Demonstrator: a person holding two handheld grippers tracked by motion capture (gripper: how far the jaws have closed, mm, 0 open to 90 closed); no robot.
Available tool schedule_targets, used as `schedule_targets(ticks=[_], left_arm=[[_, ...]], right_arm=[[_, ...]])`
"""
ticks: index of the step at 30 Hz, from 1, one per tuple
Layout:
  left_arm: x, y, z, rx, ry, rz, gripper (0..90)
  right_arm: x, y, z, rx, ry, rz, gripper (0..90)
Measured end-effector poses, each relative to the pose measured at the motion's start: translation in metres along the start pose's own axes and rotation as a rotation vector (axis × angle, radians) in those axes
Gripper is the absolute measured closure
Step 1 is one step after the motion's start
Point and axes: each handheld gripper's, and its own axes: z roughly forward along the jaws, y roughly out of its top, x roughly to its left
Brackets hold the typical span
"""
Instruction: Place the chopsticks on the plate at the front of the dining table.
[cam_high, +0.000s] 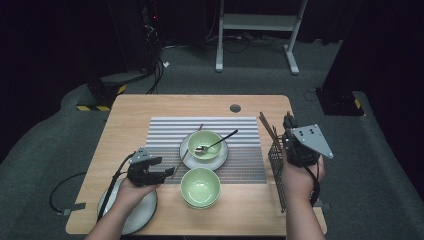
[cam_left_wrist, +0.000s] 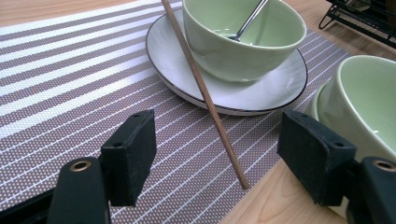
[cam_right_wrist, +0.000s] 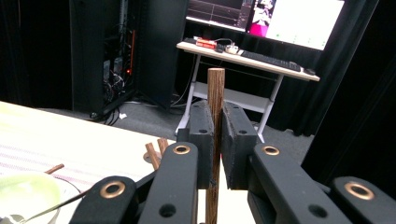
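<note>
Right gripper (cam_right_wrist: 215, 140) is clamped on a brown wooden chopstick (cam_right_wrist: 215, 93); the stick stands upright betw. the pads, top end poking above them, lower part running down past the jaws. In the high view that gripper (cam_high: 289, 125) is held up at the table's right edge, just over a black wire rack (cam_high: 276, 165), w/ more chopsticks (cam_high: 267, 129) sticking out of the rack beside it.

Left gripper (cam_left_wrist: 217, 154): jaws wide apart, nothing pressed betw. them. A second single chopstick (cam_left_wrist: 205, 98) lies slanted on the striped placemat (cam_left_wrist: 70, 84), its near tip betw. the open jaws w/o touching either pad, its far part leaning on the rim of a white saucer (cam_left_wrist: 280, 88).

On the saucer sits a green bowl (cam_left_wrist: 243, 42) w/ a metal spoon (cam_high: 216, 142) in it. A second green bowl (cam_high: 200, 186) stands nearer the person, at the mat's front edge. Left hand (cam_high: 131, 192) rests over a grey plate (cam_high: 142, 212) at the front left corner of the wooden table (cam_high: 130, 115).
</note>
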Motion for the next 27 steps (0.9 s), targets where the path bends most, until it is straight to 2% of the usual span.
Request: schedule_targets(ticks=[8, 12, 17, 22, 27], left_arm=[[-0.001, -0.001, 0.0, 0.0, 0.001, 0.001, 27.9], [-0.002, 0.001, -0.002, -0.021, 0.001, 0.007, 28.5], [-0.002, 0.002, -0.004, -0.013, 0.01, 0.013, 27.9], [-0.004, -0.001, -0.003, -0.015, 0.01, 0.014, 27.5], [-0.003, 0.001, -0.003, -0.026, 0.007, 0.005, 27.5]], right_arm=[[0.0, 0.013, -0.005, -0.034, 0.003, 0.002, 83.8], [0.002, 0.017, -0.009, -0.055, 0.0, 0.0, 83.8], [0.003, 0.024, -0.013, -0.077, 0.006, 0.002, 83.8], [0.004, 0.031, -0.019, -0.1, 0.004, -0.015, 83.7], [0.001, 0.039, -0.026, -0.123, 0.003, -0.011, 83.7]])
